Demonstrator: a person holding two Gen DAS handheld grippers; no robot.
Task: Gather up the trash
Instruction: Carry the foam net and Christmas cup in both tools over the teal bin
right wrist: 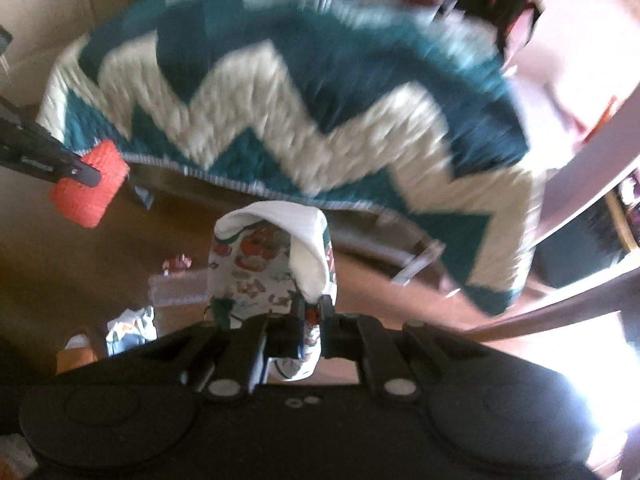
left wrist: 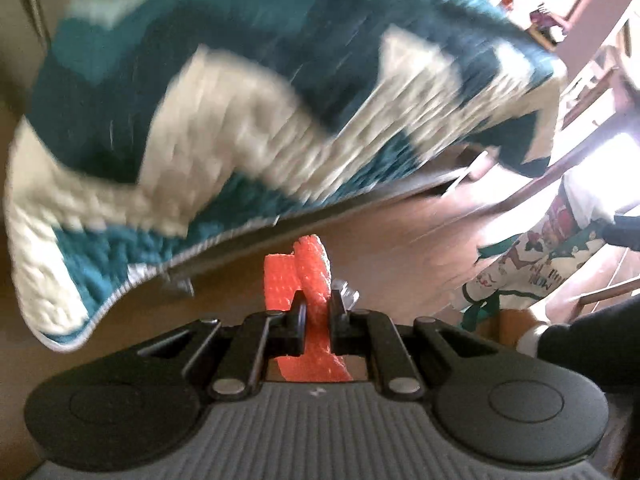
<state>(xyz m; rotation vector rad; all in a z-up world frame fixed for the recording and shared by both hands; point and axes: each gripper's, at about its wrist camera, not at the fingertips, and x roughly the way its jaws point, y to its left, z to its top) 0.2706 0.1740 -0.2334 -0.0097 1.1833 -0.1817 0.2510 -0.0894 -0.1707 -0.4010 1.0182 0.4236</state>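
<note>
The left gripper (left wrist: 318, 308) has its jaws pinched on a crumpled strip of orange bubble wrap (left wrist: 312, 276), which sticks up beyond the fingertips and hangs down between the fingers toward the camera; in the right wrist view the same orange piece (right wrist: 90, 182) shows at the far left, clamped in the black tips of that gripper (right wrist: 78, 170). The right gripper (right wrist: 313, 314) has its jaws closed on the rim of a white paper gift bag printed with red and green Christmas figures (right wrist: 256, 268), whose white inside folds over near the fingertips; from the left wrist view the bag (left wrist: 532, 256) hangs at the right. Below both lies a brown wooden floor (left wrist: 400, 236). On the floor to the left of the bag in the right wrist view lie a clear plastic wrapper (right wrist: 176, 286), a small red-and-white scrap (right wrist: 176, 262) and a crumpled white wrapper with blue and orange print (right wrist: 132, 326). Farther off, a quilted teal-and-cream zigzag blanket (left wrist: 240, 120) drapes over a bed edge, blurred.
</note>
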